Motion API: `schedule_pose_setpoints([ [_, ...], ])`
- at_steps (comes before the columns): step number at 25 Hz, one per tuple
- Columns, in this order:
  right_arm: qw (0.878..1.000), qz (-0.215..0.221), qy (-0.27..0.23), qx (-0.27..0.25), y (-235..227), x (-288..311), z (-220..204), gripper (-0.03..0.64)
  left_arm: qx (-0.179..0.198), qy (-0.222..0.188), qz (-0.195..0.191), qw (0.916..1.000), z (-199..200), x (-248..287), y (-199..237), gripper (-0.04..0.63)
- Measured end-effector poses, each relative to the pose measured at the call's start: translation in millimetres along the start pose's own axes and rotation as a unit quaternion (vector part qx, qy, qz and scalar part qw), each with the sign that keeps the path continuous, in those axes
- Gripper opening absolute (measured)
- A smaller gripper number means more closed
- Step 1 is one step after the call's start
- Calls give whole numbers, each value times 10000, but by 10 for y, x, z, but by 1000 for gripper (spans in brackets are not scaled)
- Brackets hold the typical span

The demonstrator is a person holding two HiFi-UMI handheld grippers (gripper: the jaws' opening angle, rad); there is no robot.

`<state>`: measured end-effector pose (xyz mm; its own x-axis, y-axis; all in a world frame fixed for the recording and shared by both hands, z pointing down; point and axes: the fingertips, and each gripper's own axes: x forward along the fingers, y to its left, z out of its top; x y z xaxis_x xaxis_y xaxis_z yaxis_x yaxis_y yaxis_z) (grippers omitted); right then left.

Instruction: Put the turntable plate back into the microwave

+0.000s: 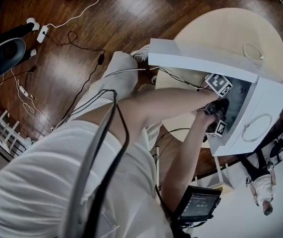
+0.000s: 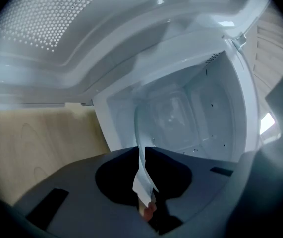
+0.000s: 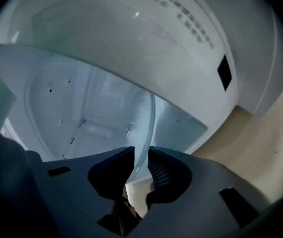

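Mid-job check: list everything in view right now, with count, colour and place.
turntable plate: one, clear glass, at the microwave's opening, rim held by both grippers
microwave: one, white, on the table, door open
table: one, round, pale wood
cables: several, black and white, on the dark wood floor
screen device: one, black, low beside the table
second person: one, lower right of the head view
left gripper: one, dark grey, shut on the plate's rim
right gripper: one, dark grey, shut on the plate's rim
arms: two, reaching towards the microwave
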<state>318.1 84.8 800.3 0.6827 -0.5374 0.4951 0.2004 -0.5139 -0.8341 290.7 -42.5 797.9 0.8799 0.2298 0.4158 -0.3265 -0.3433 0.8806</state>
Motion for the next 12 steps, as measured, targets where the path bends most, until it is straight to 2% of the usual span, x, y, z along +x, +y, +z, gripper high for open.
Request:
schedule_pose_setpoints([
  [5, 9981, 377, 12, -486, 183, 106, 35, 188, 61, 47, -34, 10000, 43, 29, 4, 48],
  [7, 9964, 381, 77, -752, 241, 148, 19, 223, 80, 57, -52, 9999, 74, 49, 7, 48],
  [9, 9954, 239, 209, -902, 232, 148, -13, 225, -13, 49, -41, 10000, 86, 57, 19, 48],
  [12, 9961, -257, 133, -838, 115, 20, 7, 224, -125, 31, -54, 9999, 56, 55, -1, 44],
])
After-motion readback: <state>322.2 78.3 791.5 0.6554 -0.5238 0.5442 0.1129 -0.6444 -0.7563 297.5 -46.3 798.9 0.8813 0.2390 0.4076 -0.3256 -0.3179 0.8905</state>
